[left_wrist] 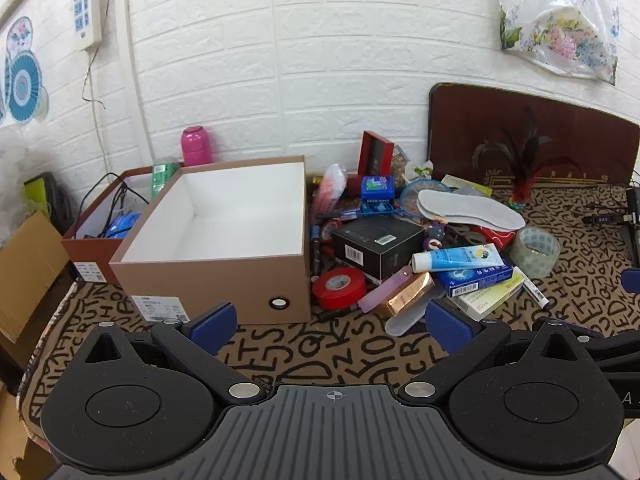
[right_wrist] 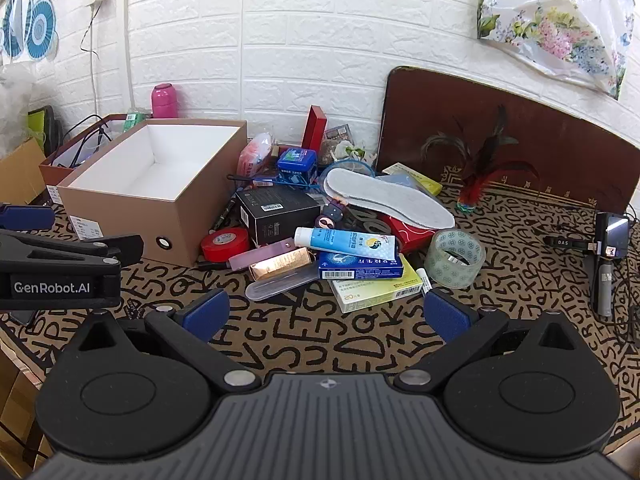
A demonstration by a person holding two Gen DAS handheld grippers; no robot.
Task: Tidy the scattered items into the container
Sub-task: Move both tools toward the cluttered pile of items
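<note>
Left gripper (left_wrist: 330, 326), right gripper (right_wrist: 326, 314) jaws wide, holding nothing; bare mat (right_wrist: 320, 344) ahead; box (left_wrist: 208, 264) abuts pile.

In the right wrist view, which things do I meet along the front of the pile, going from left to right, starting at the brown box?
Open brown box → red tape roll → copper-coloured bar → blue medicine box → clear tape roll.
</note>
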